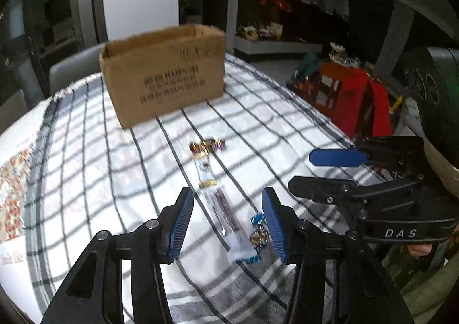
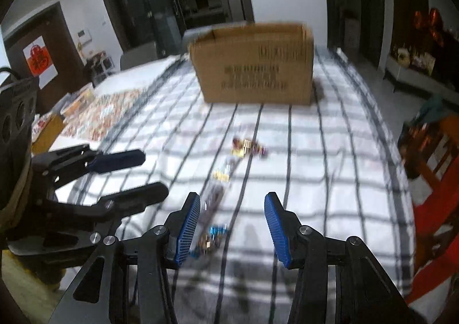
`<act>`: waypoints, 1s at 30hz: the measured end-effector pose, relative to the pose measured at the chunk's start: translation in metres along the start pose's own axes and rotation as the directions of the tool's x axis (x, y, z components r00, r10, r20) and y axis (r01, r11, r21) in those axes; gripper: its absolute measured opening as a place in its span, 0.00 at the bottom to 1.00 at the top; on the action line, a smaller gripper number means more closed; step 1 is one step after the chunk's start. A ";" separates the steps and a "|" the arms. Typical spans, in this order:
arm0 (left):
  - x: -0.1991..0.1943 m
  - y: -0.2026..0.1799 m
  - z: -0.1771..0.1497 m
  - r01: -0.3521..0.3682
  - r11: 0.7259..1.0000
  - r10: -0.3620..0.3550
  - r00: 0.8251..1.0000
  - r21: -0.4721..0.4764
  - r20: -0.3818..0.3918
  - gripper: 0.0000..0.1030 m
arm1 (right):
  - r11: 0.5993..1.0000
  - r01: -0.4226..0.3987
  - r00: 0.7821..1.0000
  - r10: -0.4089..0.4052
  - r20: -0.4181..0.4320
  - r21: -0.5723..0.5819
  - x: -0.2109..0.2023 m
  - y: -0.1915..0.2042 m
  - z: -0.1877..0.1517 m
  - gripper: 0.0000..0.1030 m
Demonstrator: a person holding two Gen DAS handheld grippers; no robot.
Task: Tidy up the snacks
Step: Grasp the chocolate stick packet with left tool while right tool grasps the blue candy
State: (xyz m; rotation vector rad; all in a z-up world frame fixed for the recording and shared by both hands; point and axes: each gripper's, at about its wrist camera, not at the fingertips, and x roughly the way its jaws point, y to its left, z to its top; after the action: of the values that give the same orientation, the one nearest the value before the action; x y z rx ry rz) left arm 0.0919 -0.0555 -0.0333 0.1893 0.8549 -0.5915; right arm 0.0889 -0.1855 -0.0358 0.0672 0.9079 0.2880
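Both grippers hung over the snack line, jaws apart, nothing gripped.

The left black gripper with blue ribbed pads [image 1: 228,222] straddled a long clear-wrapped snack bar [image 1: 226,216] without touching; a blue foil candy [image 1: 257,222] lay beside it. The right matching gripper [image 2: 232,228] was empty, to the right of the bar. Gold and purple candies [image 1: 207,145] sat further up the white checked tablecloth [image 1: 86,152], short of the open brown cardboard box [image 1: 163,71].
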 end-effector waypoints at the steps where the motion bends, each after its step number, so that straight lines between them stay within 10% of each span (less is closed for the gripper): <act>1: 0.004 0.001 -0.002 0.010 1.000 -0.010 1.000 -0.003 -0.011 0.44 | 1.000 -0.001 1.000 0.001 -0.010 0.001 0.003 -0.001 -0.003 0.44; 30: 0.079 0.007 -0.029 0.029 0.998 -0.036 0.988 -0.054 -0.149 0.21 | 0.995 -0.071 0.989 0.080 -0.125 0.075 0.044 0.000 -0.036 0.40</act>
State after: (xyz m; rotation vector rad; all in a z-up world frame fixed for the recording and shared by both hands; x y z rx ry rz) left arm 0.1171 -0.0711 -0.1123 0.1745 1.0194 -0.5904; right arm 0.0865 -0.1754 -0.0915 0.1501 1.0442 0.3338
